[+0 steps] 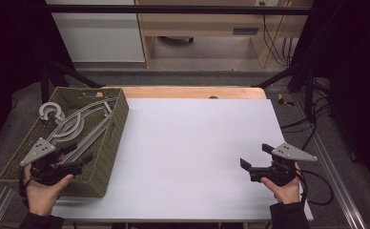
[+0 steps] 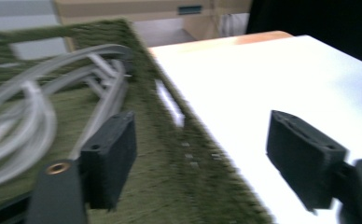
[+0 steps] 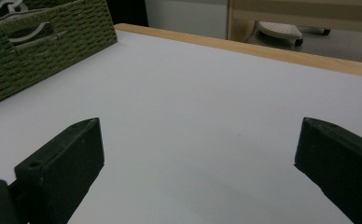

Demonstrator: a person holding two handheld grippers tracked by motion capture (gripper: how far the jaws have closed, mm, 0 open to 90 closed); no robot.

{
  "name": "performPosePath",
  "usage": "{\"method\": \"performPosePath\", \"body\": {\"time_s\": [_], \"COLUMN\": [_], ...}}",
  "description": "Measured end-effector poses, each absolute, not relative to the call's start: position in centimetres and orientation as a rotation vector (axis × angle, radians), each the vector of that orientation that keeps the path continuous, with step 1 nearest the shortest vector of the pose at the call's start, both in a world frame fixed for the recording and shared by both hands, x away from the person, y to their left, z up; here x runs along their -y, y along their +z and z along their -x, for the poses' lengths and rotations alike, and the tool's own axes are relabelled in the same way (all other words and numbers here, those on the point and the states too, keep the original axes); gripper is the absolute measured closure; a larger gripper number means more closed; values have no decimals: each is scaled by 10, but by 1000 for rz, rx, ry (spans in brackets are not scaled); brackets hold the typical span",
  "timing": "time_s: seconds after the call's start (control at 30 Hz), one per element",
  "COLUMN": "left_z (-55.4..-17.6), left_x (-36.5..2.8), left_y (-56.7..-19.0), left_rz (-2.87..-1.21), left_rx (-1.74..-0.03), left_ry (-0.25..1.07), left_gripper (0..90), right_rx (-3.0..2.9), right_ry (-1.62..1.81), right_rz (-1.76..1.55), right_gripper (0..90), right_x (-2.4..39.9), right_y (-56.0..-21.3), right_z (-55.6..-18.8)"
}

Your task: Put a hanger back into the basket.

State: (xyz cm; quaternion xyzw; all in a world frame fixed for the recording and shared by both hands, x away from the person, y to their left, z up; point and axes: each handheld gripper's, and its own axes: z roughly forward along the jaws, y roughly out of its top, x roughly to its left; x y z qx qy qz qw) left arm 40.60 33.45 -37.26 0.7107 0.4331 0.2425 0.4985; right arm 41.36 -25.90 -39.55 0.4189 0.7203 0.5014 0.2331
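My left gripper (image 1: 80, 160) sits over the near end of the green woven basket (image 1: 118, 125), its jaws spread apart with nothing pinched between them. In the left gripper view one jaw hangs inside the basket and the other out over the white table (image 1: 192, 152), with the basket's wall passing beneath the gap. The grey clothes hangers (image 1: 80, 125) lie flat in the basket, stacked loosely (their hooks point toward the far left corner), just ahead of the left gripper and not touched by it — the blur makes the exact gap hard to judge. My right gripper (image 1: 255, 156) rests low over the bare table at the near right, jaws wide apart and empty — well apart from the basket.
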Motion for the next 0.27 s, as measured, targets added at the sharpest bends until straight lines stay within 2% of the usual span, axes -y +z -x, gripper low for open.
{"method": "performPosePath", "body": {"time_s": [0.27], "left_z": [-404], "left_x": [-312], "left_y": [-383], "left_rz": [-1761], "left_rx": [-946], "left_ry": [585], "left_gripper": [148], "right_rx": [-1969], "right_ry": [1386], "right_rz": [-1156], "right_gripper": [17], "right_x": [260], "right_y": [-396], "right_z": [-413]}}
